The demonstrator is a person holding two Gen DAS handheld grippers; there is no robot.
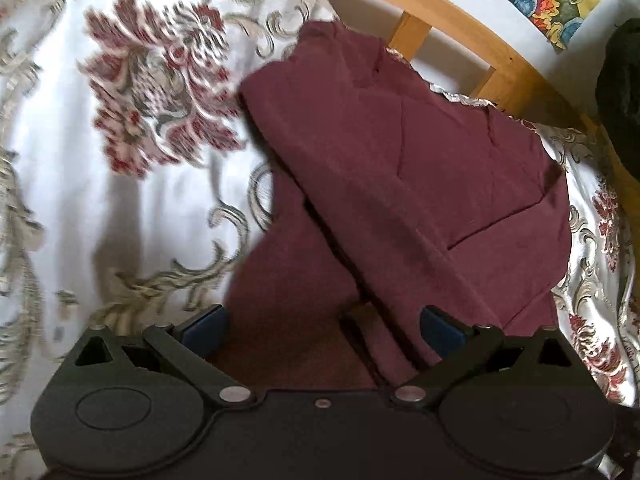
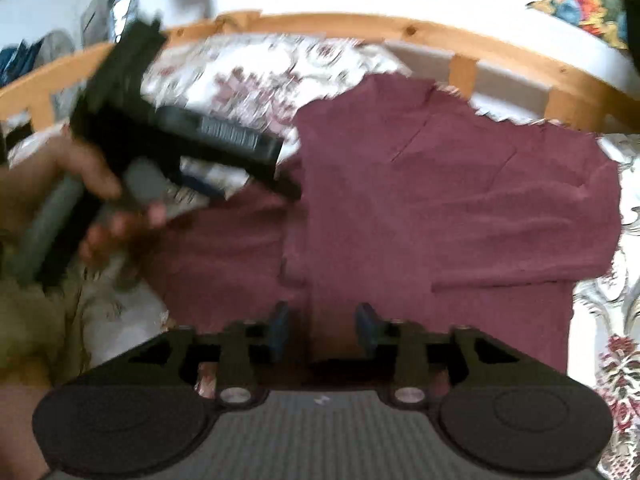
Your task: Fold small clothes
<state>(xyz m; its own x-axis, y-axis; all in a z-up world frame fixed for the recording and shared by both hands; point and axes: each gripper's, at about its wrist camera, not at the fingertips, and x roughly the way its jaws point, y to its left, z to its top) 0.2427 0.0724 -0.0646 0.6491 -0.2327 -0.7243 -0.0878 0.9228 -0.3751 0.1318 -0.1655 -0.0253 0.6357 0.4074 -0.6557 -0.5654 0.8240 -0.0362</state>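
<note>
One maroon garment point(image 1: 400, 184), partly folded near the bed's far edge by the wooden rail point(image 1: 472, 36), looks light, limp and creasable (best pinched at a hem corner), while the left gripper point(image 1: 320, 326) gapes empty and the right gripper point(image 2: 322, 330) stands half-open around a fold, unclamped.

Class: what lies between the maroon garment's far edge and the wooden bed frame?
A narrow strip of floral bedspread separates the maroon garment from the wooden bed frame, clearest in the right wrist view.
</note>
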